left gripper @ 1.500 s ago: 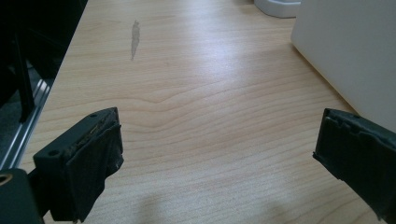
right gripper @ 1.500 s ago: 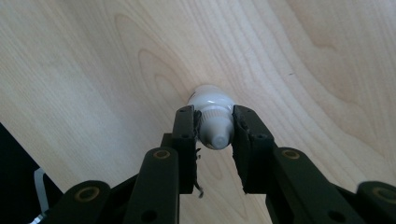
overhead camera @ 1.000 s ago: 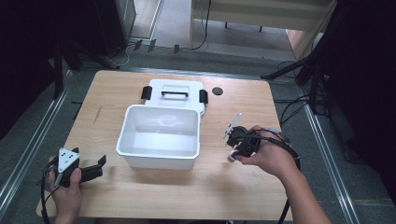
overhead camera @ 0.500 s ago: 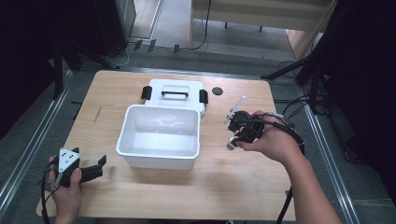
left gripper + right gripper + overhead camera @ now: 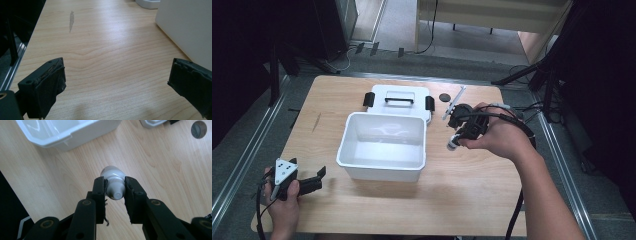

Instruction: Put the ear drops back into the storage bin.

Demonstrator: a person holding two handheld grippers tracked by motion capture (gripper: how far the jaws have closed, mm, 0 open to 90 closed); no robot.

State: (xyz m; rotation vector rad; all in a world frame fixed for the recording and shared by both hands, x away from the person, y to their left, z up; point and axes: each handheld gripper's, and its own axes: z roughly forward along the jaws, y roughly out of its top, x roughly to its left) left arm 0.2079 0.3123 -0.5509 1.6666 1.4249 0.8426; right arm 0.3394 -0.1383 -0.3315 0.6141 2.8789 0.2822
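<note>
A person is sitting at the near edge of a wooden table (image 5: 362,210), holding a gripper in each hand. The right gripper (image 5: 114,192) is hanging over the right half of the table, just beside the right wall of an open white bin (image 5: 382,145) that is standing near the middle. Its two black jaws are pressing in on a small white bottle (image 5: 113,183), gripping it round the ribbed cap end, with the nozzle tip pointing back toward the camera and the rounded body sticking out beyond the jaw tips toward the tabletop. In the high view the bottle (image 5: 453,143) is showing as a pale stub poking out at the lower left of the right gripper (image 5: 462,131), between the bin and the person's right hand (image 5: 497,137); I cannot tell whether it is touching the wood.

Behind the bin, toward the far edge, a white lid (image 5: 399,100) with a black handle and black side clips is lying flat. A small dark round disc (image 5: 444,97) is lying just right of the lid.

The left gripper (image 5: 309,182) is resting near the near left corner, its jaws spread wide with nothing but bare wood between them, pointing toward the bin's left side.
</note>
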